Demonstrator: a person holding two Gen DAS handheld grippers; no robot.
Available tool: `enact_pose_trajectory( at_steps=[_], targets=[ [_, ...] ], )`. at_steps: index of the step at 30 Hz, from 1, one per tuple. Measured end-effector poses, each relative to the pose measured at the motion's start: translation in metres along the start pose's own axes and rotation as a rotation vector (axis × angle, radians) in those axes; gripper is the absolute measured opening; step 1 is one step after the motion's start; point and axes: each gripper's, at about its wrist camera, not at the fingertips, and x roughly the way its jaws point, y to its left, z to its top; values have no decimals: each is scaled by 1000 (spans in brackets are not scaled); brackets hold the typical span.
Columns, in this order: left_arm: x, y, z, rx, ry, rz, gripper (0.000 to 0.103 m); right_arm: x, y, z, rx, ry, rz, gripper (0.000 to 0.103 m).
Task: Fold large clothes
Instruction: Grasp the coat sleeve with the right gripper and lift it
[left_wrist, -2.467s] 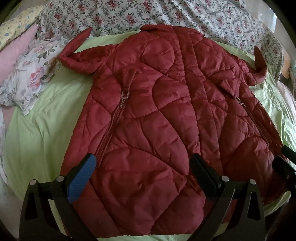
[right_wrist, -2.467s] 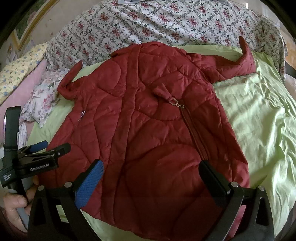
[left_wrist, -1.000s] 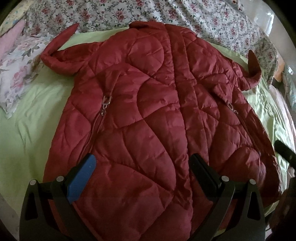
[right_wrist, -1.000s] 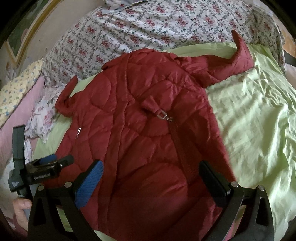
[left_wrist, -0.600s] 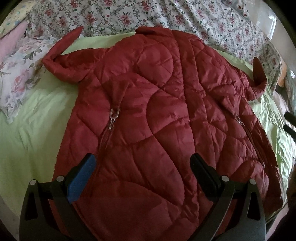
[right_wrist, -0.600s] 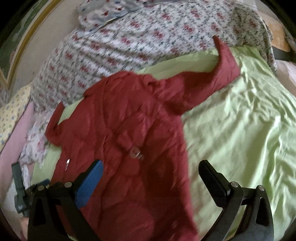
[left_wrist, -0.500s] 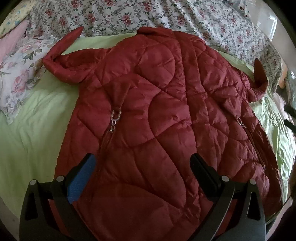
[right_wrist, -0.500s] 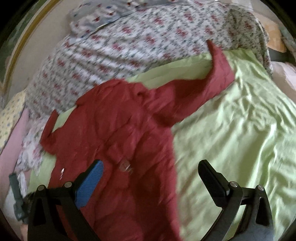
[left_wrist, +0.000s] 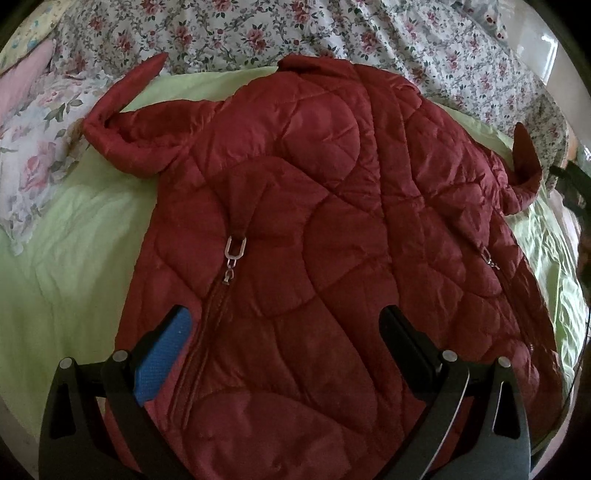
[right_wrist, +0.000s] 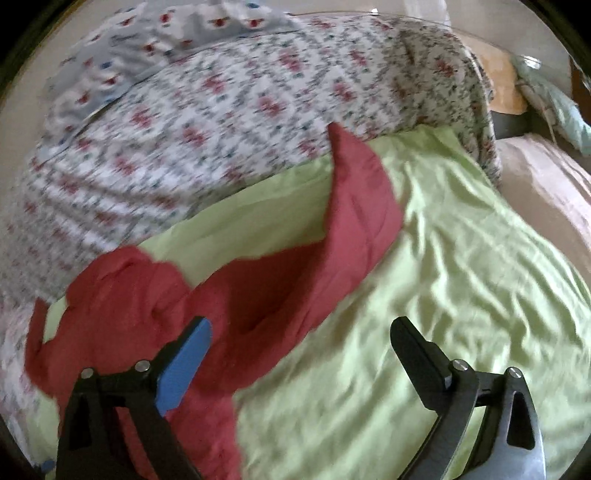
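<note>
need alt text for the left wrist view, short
A red quilted jacket lies spread flat on a light green sheet, sleeves out to both sides, with a silver zipper pull on its front. The left gripper hovers open above the hem, and a floral quilt lies beyond the collar.

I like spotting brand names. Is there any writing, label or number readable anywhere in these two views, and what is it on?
None readable: the red quilted jacket, its metal zipper pull, the green sheet and the floral bedding show no lettering. The right wrist view is blurred.
</note>
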Motion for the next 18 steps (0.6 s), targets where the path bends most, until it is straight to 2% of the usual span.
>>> enact_pose_trajectory(
  at_steps=[9, 14, 15, 17, 18],
  targets=[
    [15, 4, 9, -12, 17, -28, 102, 65, -18, 53, 32, 6, -121, 86],
    [21, 7, 14, -10, 27, -4, 102, 98, -32, 71, 54, 34, -182, 81],
    [22, 8, 15, -13, 29, -7, 102, 104, -34, 73, 53, 46, -190, 74],
    [23, 9, 17, -18, 29, -9, 102, 113, -37, 74, 60, 68, -184, 53],
    [23, 9, 17, -20, 26, -10, 102, 115, -38, 74, 65, 76, -166, 36]
  ],
)
